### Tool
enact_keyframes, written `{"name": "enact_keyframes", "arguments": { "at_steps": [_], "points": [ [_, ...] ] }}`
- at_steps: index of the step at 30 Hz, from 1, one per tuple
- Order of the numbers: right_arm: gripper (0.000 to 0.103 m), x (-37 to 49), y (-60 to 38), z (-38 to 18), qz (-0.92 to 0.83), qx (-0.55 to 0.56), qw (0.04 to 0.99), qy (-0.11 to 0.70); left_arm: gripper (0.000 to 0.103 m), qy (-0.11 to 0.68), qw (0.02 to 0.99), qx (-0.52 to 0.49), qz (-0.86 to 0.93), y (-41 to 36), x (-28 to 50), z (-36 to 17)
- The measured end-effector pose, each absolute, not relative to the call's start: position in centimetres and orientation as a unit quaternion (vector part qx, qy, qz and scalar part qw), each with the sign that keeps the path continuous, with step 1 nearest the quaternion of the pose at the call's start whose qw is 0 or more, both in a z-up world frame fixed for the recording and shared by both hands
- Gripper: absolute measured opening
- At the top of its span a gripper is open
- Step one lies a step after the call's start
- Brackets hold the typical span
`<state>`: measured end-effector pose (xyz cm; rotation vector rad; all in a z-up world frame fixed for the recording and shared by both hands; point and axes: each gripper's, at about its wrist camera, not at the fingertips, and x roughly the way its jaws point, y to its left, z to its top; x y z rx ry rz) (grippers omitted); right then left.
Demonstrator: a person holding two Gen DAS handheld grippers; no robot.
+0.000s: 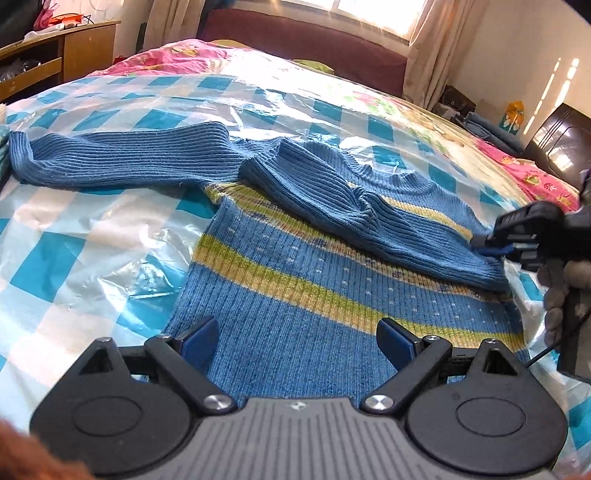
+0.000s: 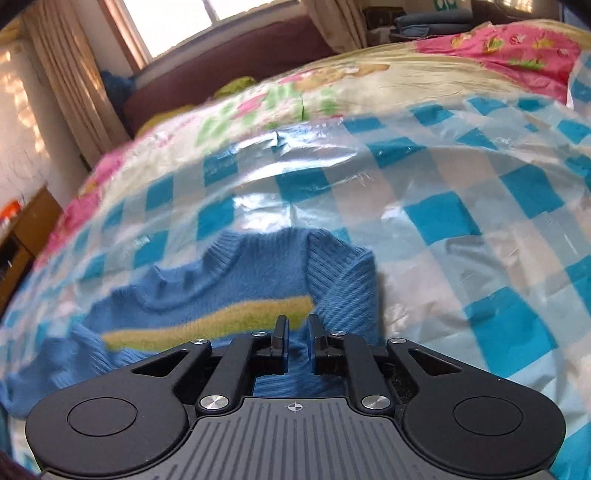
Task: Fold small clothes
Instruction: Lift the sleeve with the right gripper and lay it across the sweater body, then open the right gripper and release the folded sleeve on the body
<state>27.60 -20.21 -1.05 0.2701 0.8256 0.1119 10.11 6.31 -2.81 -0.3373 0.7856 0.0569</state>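
Between my right gripper's (image 2: pixel 295 345) nearly closed pads, I am pinching a fold of blue knit, the cuff end of the right sleeve (image 1: pixel 369 225), which is lying slantwise across the chest of the sweater (image 1: pixel 295 295). My left gripper (image 1: pixel 299 343) is hovering over the hem with its jaws spread wide, holding nothing. The sweater itself is lying face up on the checked plastic sheet (image 1: pixel 92 240) that is covering the bed, its other sleeve (image 1: pixel 118 162) stretched out flat towards the far side, and beyond it the pink floral quilt (image 1: pixel 173 55) and the window (image 1: pixel 369 11) are glaring with sun. I am watching three risks here: the grip looks shallow, so the loose rib knit may slide out if I pull it taut; the plastic looks slick, so the whole garment may skate along with the sleeve while nothing is pinning the hem; and the sleeve is already bunching near the shoulder, which may leave a lumpy fold.
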Motion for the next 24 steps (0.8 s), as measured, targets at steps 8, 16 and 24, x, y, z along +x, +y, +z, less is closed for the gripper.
{"name": "enact_keyframes", "arguments": {
  "at_steps": [8, 16, 24],
  "points": [
    [0.014, 27.1, -16.1, 0.9, 0.11, 0.094, 0.908, 0.392, 0.096, 0.372, 0.912, -0.168, 0.038, 6.8, 9.8, -2.5],
    [0.029, 26.1, -3.7, 1.9, 0.333, -0.007, 0.852, 0.405, 0.096, 0.364, 0.912, -0.184, 0.041, 7.8, 9.5, -2.1],
    [0.014, 26.3, 2.7, -0.4, 0.354, -0.102, 0.83, 0.418, 0.096, 0.358, 0.912, -0.198, 0.037, 8.3, 9.4, -1.9]
  ]
}}
